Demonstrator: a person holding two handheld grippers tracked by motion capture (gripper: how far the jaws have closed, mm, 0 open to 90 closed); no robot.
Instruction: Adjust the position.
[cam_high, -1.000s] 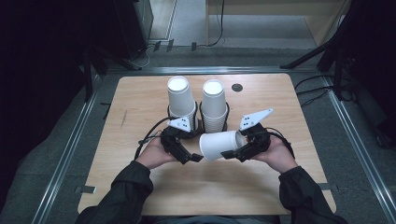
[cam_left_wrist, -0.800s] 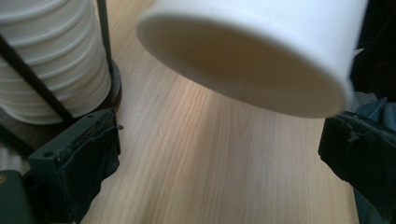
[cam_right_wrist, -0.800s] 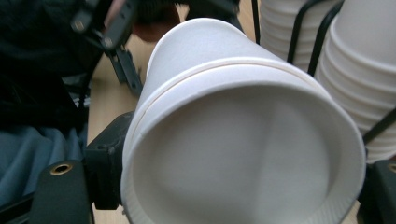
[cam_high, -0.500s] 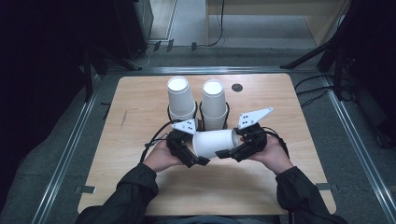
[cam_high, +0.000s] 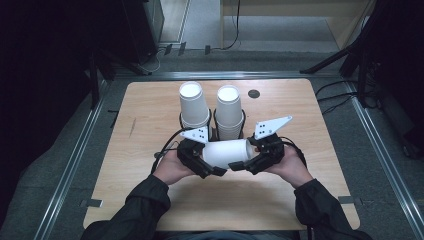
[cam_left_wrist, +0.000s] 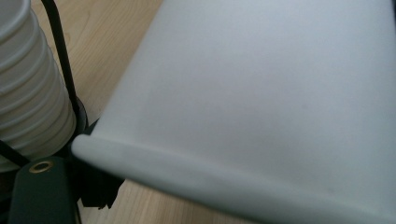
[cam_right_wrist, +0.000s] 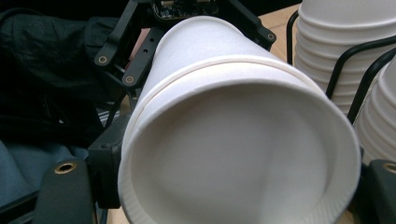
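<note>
A white paper cup (cam_high: 227, 152) lies on its side just above the table, held between both grippers. My right gripper (cam_high: 245, 162) is shut on its wide mouth end, and the rim (cam_right_wrist: 233, 140) looks pressed slightly oval. My left gripper (cam_high: 207, 167) is around the narrow base end, its black jaws flanking the cup wall (cam_left_wrist: 261, 93) and touching it. Both grippers' jaws have just been closing with the cup between them. In the right gripper view the left gripper (cam_right_wrist: 187, 28) shows behind the cup.
Two tall stacks of white paper cups (cam_high: 194, 105) (cam_high: 230, 107) stand upside down in a black wire holder (cam_high: 212, 125), just behind the grippers. A small black disc (cam_high: 254, 93) lies near the wooden table's (cam_high: 150, 110) far edge. Cables trail from both grippers.
The left gripper has moved right, from beside the cup to around its base end. The right gripper and cup have stayed about where they were.
</note>
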